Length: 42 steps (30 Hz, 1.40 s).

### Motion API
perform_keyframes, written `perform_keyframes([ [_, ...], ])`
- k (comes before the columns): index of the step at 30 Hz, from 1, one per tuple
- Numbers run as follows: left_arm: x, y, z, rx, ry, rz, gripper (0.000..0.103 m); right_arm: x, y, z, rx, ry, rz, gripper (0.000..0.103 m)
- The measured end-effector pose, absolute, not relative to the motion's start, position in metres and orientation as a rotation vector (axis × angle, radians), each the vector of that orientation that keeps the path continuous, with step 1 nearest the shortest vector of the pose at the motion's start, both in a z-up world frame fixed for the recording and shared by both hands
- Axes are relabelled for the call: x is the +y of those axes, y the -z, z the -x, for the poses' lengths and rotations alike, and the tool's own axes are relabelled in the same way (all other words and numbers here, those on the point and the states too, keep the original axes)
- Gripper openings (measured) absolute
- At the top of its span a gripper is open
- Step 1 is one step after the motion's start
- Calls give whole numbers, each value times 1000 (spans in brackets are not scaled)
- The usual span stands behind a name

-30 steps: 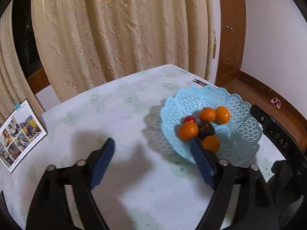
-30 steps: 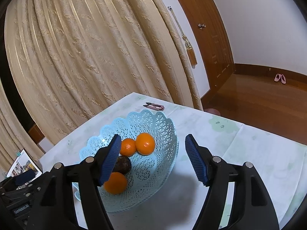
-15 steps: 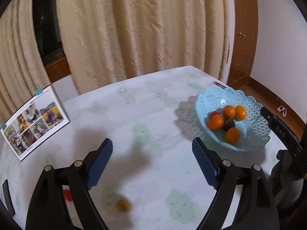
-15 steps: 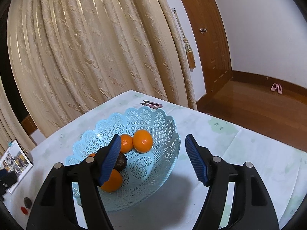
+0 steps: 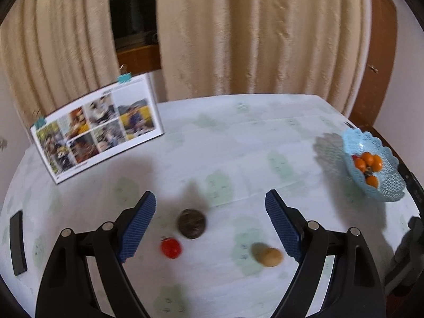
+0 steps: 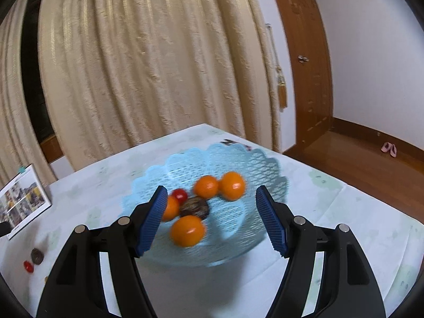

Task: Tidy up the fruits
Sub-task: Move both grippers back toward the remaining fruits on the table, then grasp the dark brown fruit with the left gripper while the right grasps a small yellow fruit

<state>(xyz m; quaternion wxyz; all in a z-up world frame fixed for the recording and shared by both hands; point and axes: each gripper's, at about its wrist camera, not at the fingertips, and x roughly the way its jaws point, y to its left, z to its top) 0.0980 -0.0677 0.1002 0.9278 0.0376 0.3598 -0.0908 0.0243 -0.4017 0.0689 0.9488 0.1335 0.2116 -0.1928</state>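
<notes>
Left tool [image 5: 210, 224]: released, blue pads spread wide, nothing gripped, poised over the loose fruit on the tabletop [image 5: 238, 143]. Between the pads, resting on the cloth: dark round fruit [image 5: 191, 223] nearest the middle, small red fruit [image 5: 171, 248] just beside it toward the left pad, yellowish-brown fruit [image 5: 270, 257] apart from both, close to the right pad. None touched by the pads.

Far off at the right edge of the tabletop: light blue lattice basket [image 5: 389, 190], holding oranges plus a dark piece and a bit of red. Propped at the back left: photo calendar [image 5: 96, 128]. Flat black object [image 5: 18, 243] near the left edge.

Right tool [image 6: 212, 221]: released too, pads apart with nothing between them, hanging just above the basket. Inside, seen in the right wrist view: four oranges [image 6: 187, 230], one dark fruit, one small red one. Picture slightly blurred.
</notes>
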Motion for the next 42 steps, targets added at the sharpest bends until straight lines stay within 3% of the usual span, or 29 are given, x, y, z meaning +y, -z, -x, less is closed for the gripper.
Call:
perform_keyframes([
  [11, -41, -56, -123, 825, 161, -55, 83, -345, -73, -33, 491, 194, -251, 71],
  [27, -42, -13, -143, 909, 224, -39, 41, -269, -47, -50, 685, -125, -206, 71],
  [42, -32, -41, -126, 833, 232, 15, 40, -212, -26, -66, 841, -342, -171, 71],
])
